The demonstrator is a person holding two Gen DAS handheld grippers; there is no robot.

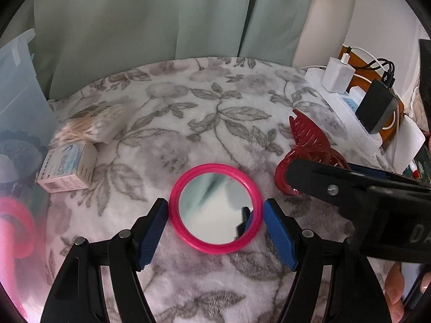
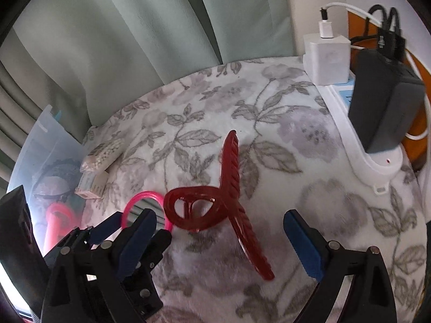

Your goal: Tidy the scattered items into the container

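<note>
A round pink-rimmed mirror (image 1: 215,207) lies flat on the floral blanket. My left gripper (image 1: 215,215) is open, its blue pads on either side of the mirror's rim, close to it. A dark red hair claw clip (image 2: 215,210) lies to the right of the mirror; it also shows in the left wrist view (image 1: 309,145). My right gripper (image 2: 223,239) is open, its fingers on either side of the clip. A clear plastic container (image 1: 18,123) stands at the left edge, with a pink item inside. A small box (image 1: 67,167) and a pack of cotton swabs (image 1: 91,123) lie beside it.
A white power strip (image 2: 358,134) with a white charger (image 2: 327,56) and a black adapter (image 2: 385,102) plugged in runs along the blanket's right edge. Green curtains (image 1: 150,16) hang behind. The left gripper's body (image 2: 107,255) sits close beside the right gripper.
</note>
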